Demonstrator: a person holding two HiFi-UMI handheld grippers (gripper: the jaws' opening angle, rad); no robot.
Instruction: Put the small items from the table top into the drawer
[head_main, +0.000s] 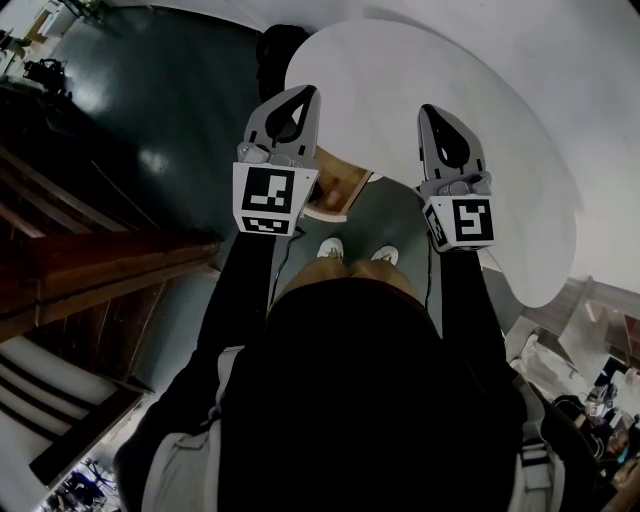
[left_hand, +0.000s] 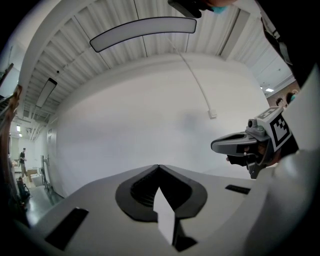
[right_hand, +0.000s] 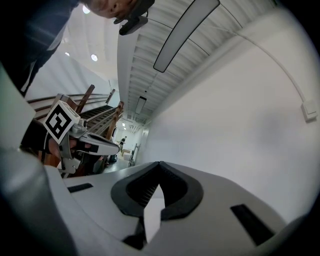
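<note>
Both grippers are held level in front of my body, side by side. In the head view my left gripper is shut with nothing in it, over the near edge of the white table top. My right gripper is shut and empty too, above the same table. Between them, under the table's edge, shows a wooden box-like part, possibly the drawer. No small items show in any view. In the left gripper view my left gripper faces a white wall, with the right gripper beside it. The right gripper view shows the right gripper with its jaws meeting.
Wooden stairs run along the left over a dark glossy floor. My white shoes stand below the table edge. A white wall with a cable fills the gripper views. A far-off corridor shows at the left.
</note>
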